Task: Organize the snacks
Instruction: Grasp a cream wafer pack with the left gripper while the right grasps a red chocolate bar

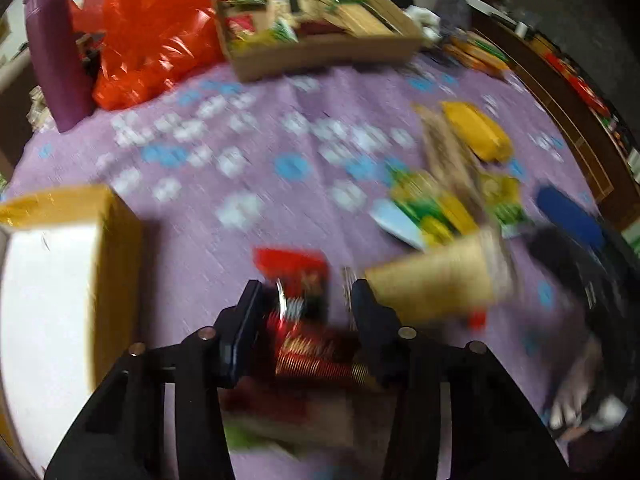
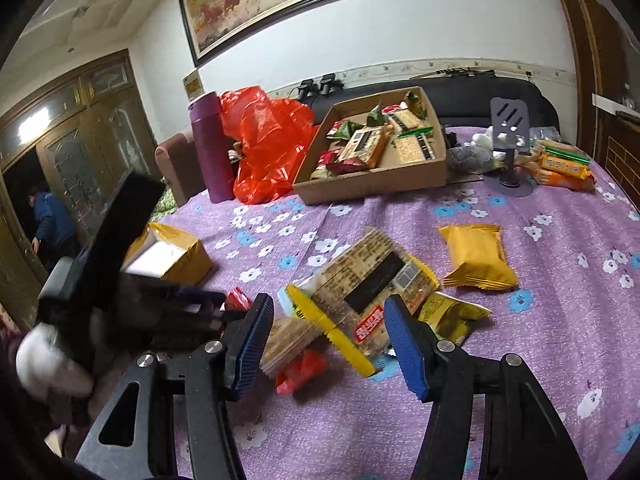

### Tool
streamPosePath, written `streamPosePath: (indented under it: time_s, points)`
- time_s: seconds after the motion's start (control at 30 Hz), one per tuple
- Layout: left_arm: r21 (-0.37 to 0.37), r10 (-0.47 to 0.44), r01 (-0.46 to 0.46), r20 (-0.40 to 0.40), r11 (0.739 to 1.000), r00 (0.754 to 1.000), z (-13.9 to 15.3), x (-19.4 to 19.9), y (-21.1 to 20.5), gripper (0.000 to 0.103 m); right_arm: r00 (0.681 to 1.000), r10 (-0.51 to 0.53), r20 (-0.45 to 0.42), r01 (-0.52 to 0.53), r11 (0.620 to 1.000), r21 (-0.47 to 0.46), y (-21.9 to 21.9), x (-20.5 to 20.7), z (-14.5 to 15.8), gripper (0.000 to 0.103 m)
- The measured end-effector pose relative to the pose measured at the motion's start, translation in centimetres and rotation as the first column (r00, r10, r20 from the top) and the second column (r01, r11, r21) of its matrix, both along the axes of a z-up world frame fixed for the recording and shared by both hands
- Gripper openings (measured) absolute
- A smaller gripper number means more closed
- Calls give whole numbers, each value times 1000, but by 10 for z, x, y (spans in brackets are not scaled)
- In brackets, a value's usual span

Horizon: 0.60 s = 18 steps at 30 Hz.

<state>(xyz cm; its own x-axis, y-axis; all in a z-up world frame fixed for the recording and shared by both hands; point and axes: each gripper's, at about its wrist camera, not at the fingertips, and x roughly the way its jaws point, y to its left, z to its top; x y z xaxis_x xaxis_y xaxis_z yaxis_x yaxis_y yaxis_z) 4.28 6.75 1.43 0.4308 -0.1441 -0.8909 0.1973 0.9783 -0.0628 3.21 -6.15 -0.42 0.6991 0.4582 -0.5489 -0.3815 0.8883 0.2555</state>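
On the purple cloth (image 2: 520,360), left fingers (image 1: 256,300) gaping over red packet (image 1: 296,276), right fingers (image 2: 404,344) apart, snack pile (image 2: 372,280) ahead.

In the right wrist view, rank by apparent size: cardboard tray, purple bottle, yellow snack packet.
1. Open brown cardboard tray
2. Tall purple bottle
3. Plain yellow snack packet; it lies nearer, so true sizes stay unsure.

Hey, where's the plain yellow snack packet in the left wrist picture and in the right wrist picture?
Left wrist view: the yellow snack packet lies right of centre on the purple floral cloth, blurred.
Right wrist view: it lies right of centre, beyond the open right gripper.
Shared landmark: the cardboard snack box at the far edge, beside the red plastic bag.
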Motion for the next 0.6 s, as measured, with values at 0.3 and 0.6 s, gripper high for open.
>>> streamPosePath:
  time_s: [0.3,0.6]
  points:
    - [-118,-44,49,44,992,998,34,-79,-1,44,991,47,-124,-32,992,123,-10,10,-11,61]
    - [3,-194,195,124,981,973,29,-51,-47,55,993,-35,-115,59,973,222,-42,9,2,62]
